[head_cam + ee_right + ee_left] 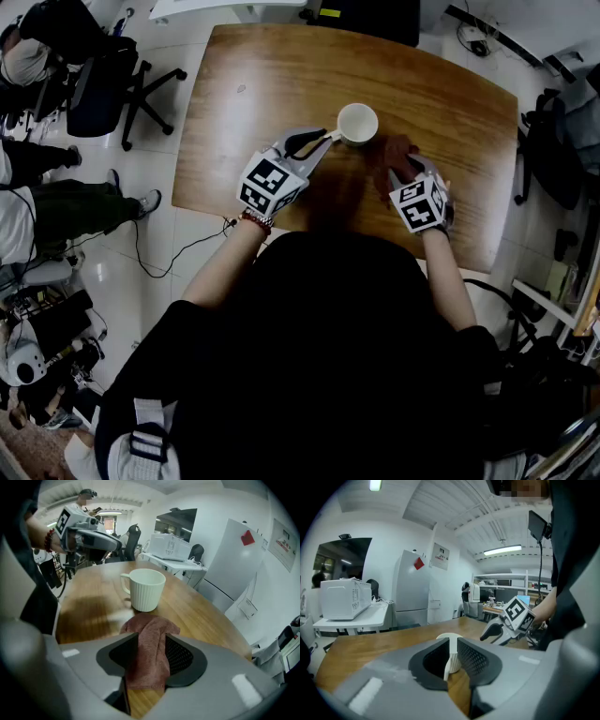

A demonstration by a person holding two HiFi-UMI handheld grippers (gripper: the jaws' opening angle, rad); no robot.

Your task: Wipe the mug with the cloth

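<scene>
The left tongs (324,141) clamped the handle of the white ribbed ceramic mug (357,123) on the wooden tabletop (272,75). The right tongs (151,657) pinched the limp reddish-brown cloth (149,637). Mug likely rigid, chippable: handle grip suits.

Lighting and picture quality: bright, even overhead light; wide-angle distortion.

Ceiling strip lamps (502,551) lit the room evenly, and the white walls read almost washed out in my gripper views. In the head view my body threw a broad, soft shadow (342,183) on the table (281,75), whose wood carried a faint sheen. The mug (146,588) and the cloth (147,648) were sharp, while my own jaws, close to the lens, were soft. Both gripper views bent straight lines and fell to black at the corners.
</scene>
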